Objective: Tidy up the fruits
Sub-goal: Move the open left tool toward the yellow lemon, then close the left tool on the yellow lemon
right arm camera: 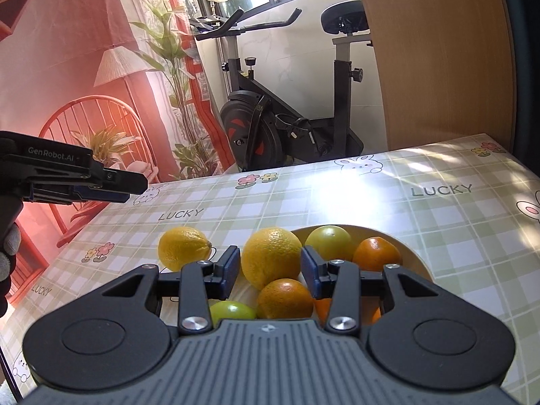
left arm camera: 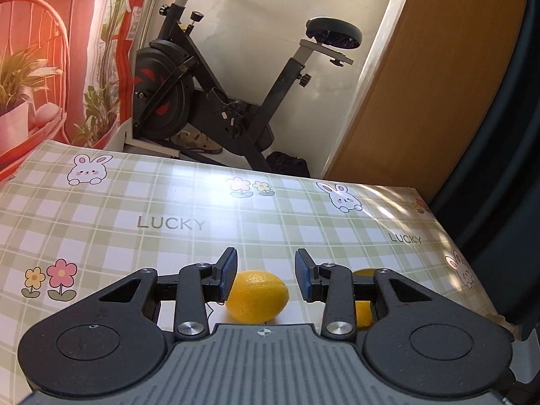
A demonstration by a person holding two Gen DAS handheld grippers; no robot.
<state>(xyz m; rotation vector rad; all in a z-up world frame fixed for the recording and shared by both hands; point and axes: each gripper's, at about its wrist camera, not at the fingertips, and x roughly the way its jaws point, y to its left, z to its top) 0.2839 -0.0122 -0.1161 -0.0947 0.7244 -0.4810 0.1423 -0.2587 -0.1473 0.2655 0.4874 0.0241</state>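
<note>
A yellow lemon (left arm camera: 257,296) lies on the checked tablecloth, below and between the fingers of my open left gripper (left arm camera: 266,275). It also shows in the right wrist view (right arm camera: 184,248), left of a pale bowl (right arm camera: 413,256). The bowl holds a large yellow citrus (right arm camera: 271,261), a yellow-green fruit (right arm camera: 329,241) and oranges (right arm camera: 376,253). An orange (right arm camera: 285,298) and a green fruit (right arm camera: 233,312) lie near the bowl's front. My right gripper (right arm camera: 270,271) is open above the fruits, holding nothing. The left gripper (right arm camera: 101,185) hovers at the left in the right wrist view.
The table (left arm camera: 168,209) has a green checked cloth with rabbits and "LUCKY" print. An exercise bike (left arm camera: 219,94) stands beyond its far edge. A wooden panel (left arm camera: 438,84) is at the right, a printed red backdrop (left arm camera: 40,67) at the left.
</note>
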